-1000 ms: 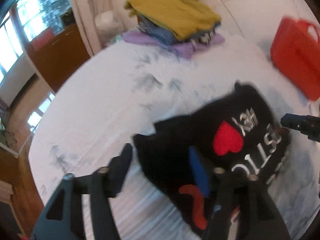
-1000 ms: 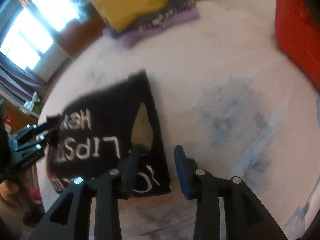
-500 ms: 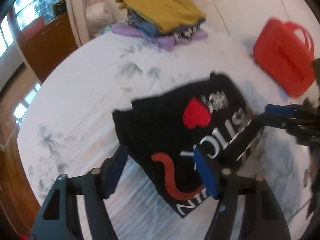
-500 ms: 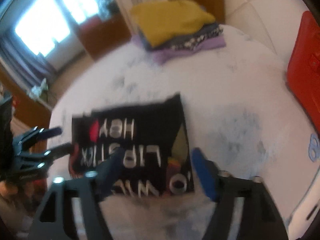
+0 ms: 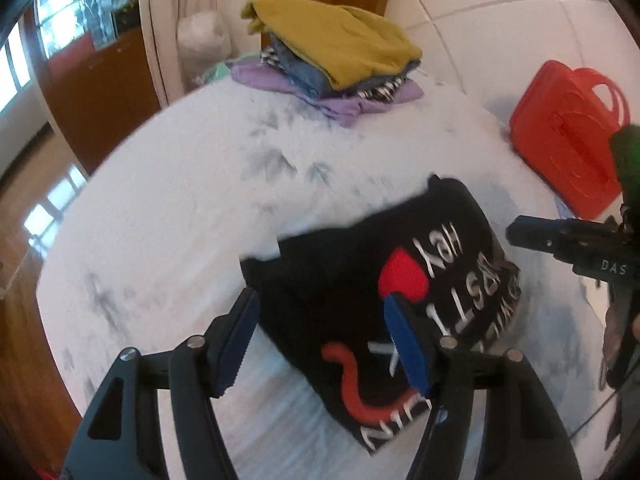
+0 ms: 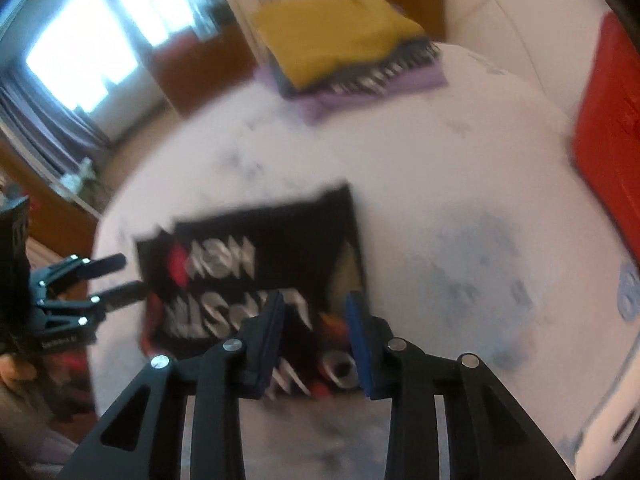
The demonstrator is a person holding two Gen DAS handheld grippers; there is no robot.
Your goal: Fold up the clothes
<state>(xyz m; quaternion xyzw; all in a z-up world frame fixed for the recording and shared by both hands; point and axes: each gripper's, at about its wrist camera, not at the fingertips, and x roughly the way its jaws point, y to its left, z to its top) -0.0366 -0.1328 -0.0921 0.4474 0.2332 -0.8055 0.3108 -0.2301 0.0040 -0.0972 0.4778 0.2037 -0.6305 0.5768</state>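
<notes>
A folded black T-shirt [image 5: 360, 272] with white letters and a red heart lies on the white bed [image 5: 180, 200]. It also shows in the right wrist view [image 6: 280, 248]. My left gripper [image 5: 324, 316] is open and empty, held above the shirt's near left part. My right gripper [image 6: 316, 312] is open and empty over the shirt's near edge. In the left wrist view the right gripper [image 5: 560, 240] shows at the right, just beyond the shirt. In the right wrist view the left gripper [image 6: 116, 276] shows at the left, beside the shirt's edge.
A stack of folded clothes [image 5: 332, 48] with a mustard piece on top lies at the bed's far side, also in the right wrist view [image 6: 344, 52]. A red plastic case [image 5: 568, 136] lies at the right. A wooden cabinet [image 5: 100, 92] and a window stand at the left.
Both grippers have pulled back from the shirt and stand open above it. The shirt lies folded flat and has not visibly shifted on the bed.
</notes>
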